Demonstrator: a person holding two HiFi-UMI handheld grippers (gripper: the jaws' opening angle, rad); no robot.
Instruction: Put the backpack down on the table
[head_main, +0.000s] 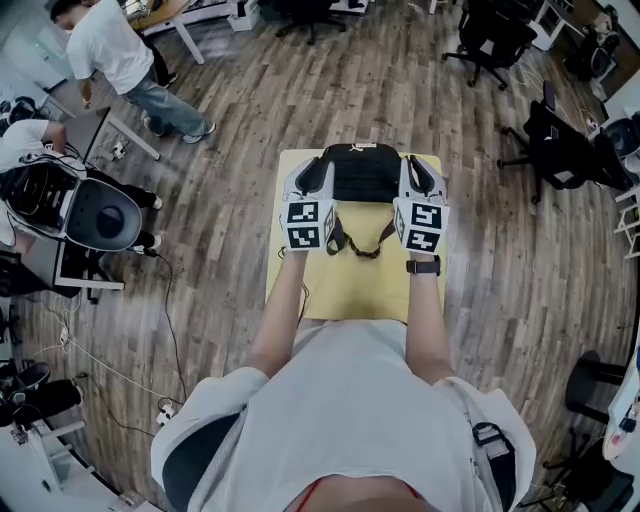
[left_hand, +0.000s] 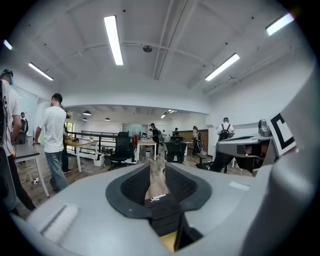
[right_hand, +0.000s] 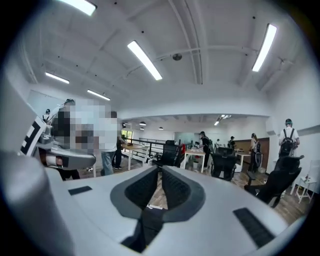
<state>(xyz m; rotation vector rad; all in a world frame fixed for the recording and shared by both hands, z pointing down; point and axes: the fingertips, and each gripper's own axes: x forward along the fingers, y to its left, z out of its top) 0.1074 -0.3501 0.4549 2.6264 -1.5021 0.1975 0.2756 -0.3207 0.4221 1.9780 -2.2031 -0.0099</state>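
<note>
Backpack (head_main: 365, 175), at upper centre over the yellow counter (head_main: 340, 290), lies crosswise between the left gripper (head_main: 320, 172) and right gripper (head_main: 416, 172), each with fingers (left_hand: 132, 186) clamped on its black fabric.

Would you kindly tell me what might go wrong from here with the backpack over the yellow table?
1. The left claw and right claw each pinch only a narrow bit of black fabric on the backpack; one side might slip and tip it.
2. The backpack is by the far edge of the table, so set down there it could slide off.
3. The loose strap between the claws may snag.
</note>
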